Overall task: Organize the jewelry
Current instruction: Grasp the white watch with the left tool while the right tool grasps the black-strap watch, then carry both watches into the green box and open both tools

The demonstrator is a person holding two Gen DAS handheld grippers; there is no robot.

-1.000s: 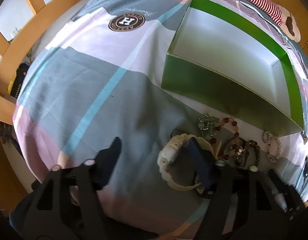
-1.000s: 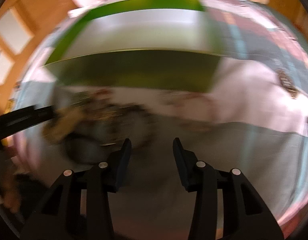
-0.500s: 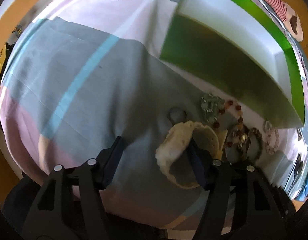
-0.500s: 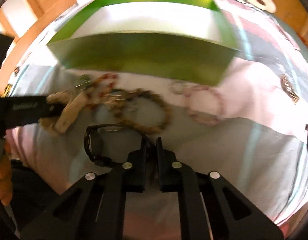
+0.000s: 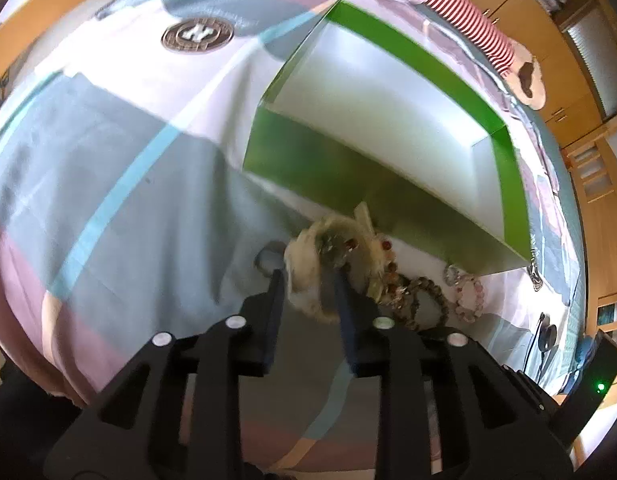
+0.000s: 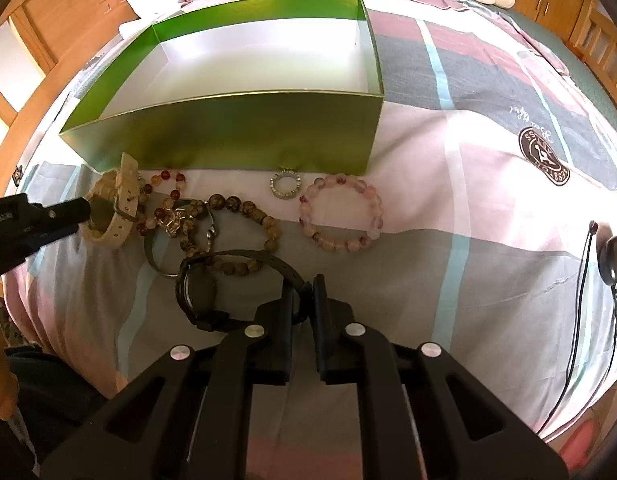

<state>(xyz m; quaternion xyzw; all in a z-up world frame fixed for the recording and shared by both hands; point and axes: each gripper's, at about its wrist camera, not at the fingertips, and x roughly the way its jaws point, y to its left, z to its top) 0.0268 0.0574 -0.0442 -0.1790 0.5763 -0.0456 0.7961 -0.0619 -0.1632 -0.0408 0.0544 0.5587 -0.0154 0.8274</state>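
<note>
Cream and bumpy, the pale watch (image 5: 308, 276) sits between the two fingers of the left tongs (image 5: 308, 280). Those tongs have just been closing, and now they pinch the watch band. From the right wrist view the pale watch (image 6: 112, 212) is at the left end of the row of jewelry, just in front of the green box (image 6: 228, 128).

The black watch (image 6: 204, 292) lies on the bed, close to the camera. The right tongs (image 6: 304, 296) are squeezed tight on its thin black strap, with the round face off to the left.

Other jewelry lies on the bedspread (image 6: 448, 184) in front of the box. A brown bead bracelet (image 6: 236, 236) lies partly under the black strap. A small bracelet of red and clear beads (image 6: 164, 196) is just beside the pale watch. A silver ring (image 6: 285, 185) lies close to the box wall. A pink bead bracelet (image 6: 340, 212) lies to the right of the ring, apart from the rest.

The green box is open on top and white inside. The bedspread has big blocks of pink, grey and white with thin blue lines. A round black thing with a thin cable (image 6: 610, 258) lies far to the right. Wooden bed rails (image 6: 600, 36) curve round the edges.
</note>
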